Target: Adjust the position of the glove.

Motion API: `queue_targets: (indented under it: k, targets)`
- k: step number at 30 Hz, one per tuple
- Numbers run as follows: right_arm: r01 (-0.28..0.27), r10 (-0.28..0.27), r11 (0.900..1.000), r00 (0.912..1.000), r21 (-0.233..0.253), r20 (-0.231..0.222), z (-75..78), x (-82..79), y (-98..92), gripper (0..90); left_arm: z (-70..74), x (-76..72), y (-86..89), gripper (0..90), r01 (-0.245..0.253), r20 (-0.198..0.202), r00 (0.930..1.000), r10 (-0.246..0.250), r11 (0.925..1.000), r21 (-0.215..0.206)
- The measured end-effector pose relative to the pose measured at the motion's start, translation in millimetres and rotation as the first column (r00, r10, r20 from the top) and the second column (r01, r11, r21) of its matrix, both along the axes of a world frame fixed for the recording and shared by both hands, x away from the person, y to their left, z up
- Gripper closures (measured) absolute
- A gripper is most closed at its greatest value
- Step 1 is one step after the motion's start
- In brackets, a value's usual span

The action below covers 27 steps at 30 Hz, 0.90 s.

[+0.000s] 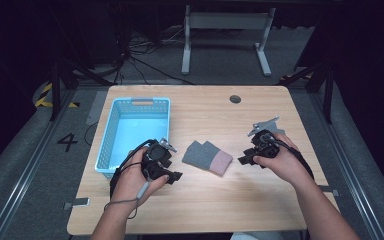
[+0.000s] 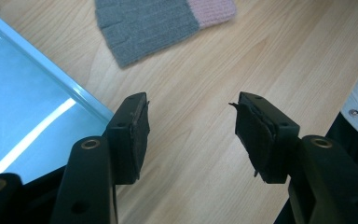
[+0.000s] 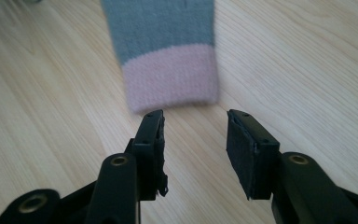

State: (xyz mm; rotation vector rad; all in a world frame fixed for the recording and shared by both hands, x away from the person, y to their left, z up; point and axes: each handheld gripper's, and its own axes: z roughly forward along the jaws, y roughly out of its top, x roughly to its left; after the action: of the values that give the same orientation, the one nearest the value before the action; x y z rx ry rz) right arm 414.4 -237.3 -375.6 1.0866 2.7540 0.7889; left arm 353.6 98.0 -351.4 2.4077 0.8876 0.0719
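both grippers spread, empty: left gripper [image 1: 174, 176] by basket [image 1: 111, 131], right gripper [image 3: 193, 135] just short of sock's [image 3: 168, 51] pink cuff. likely grasp: ease forward, straddle cuff, close low.

Both grippers [image 1: 252, 156] black w/ brass-ringed screw holes, worn pads [image 2: 261, 135] (frayed edges), grey top plate [image 1: 263, 125]

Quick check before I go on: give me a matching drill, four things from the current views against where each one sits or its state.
Things:
1. basket
2. knit cloth
3. left gripper
4. right gripper

Places or states:
A. open, facing the cloth's pink end
B. flat on the wood between both grippers
C. light blue, at the table's left
D. open, beside the basket's rim

Pairs: 1-C, 2-B, 3-D, 4-A
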Motion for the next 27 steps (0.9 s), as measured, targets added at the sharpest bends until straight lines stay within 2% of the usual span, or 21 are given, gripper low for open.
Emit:
queue_targets:
  k: [2,9,23,27]
  targets:
    - [-0.023,0.023,1.000,0.9997,-0.007,-0.001,1.6,3.1,10.3,57.3,0.3,0.1,0.4,45.0,-0.001,-0.001,1.0000,0.001,1.0000,-0.007]
    - [-0.053,0.053,0.999,0.9986,-0.011,-0.002,2.1,9.6,30.9,56.3,0.8,0.3,1.0,45.0,0.000,-0.006,1.0000,0.000,0.9999,-0.013]
    - [-0.062,0.061,0.998,0.9981,-0.006,-0.011,-3.8,24.2,50.1,53.3,1.6,0.9,2.0,43.5,-0.004,-0.005,1.0000,0.004,0.9998,-0.020]
    - [-0.074,0.074,0.997,0.9972,-0.038,-0.008,-11.0,30.6,57.6,50.8,1.9,1.1,1.9,42.4,-0.007,0.000,1.0000,0.007,0.9997,-0.023]
